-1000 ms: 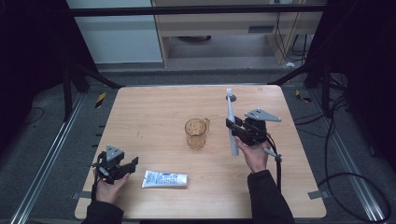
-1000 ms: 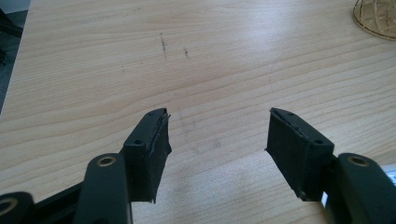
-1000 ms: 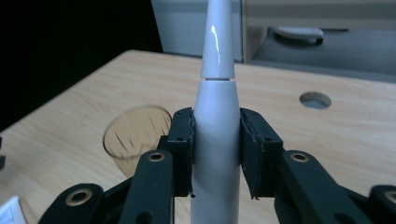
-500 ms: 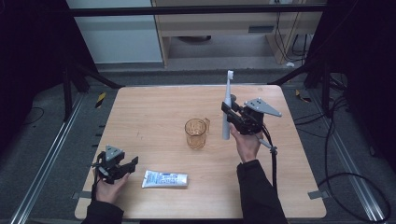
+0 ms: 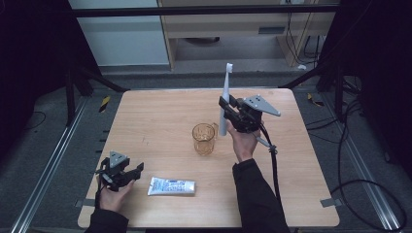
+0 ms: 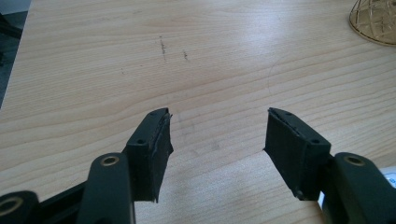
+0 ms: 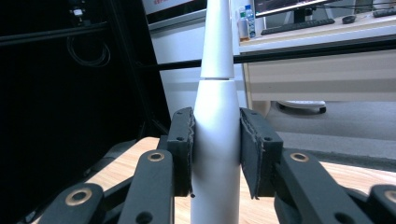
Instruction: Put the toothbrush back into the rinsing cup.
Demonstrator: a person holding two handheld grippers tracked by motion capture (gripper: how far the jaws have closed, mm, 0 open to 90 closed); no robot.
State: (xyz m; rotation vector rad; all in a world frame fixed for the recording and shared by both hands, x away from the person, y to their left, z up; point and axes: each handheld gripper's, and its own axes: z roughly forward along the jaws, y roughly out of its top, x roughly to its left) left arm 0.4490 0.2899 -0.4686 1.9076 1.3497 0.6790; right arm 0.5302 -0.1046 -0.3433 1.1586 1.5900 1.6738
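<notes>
The right hand-held gripper point(image 5: 224, 109) pinches a white electric toothbrush point(image 5: 225, 97) upright above the desk point(image 5: 160, 111), its jaws pressed against the handle, just right of and above the amber glass mug point(image 5: 204, 138) at the desk's middle. The left hand-held gripper point(image 5: 133, 172) rests at the near left edge, jaws spread and empty, just left of the toothpaste tube point(image 5: 171, 186).

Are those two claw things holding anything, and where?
The right gripper grips a white electric toothbrush upright by its thick handle; the left gripper is open.
</notes>
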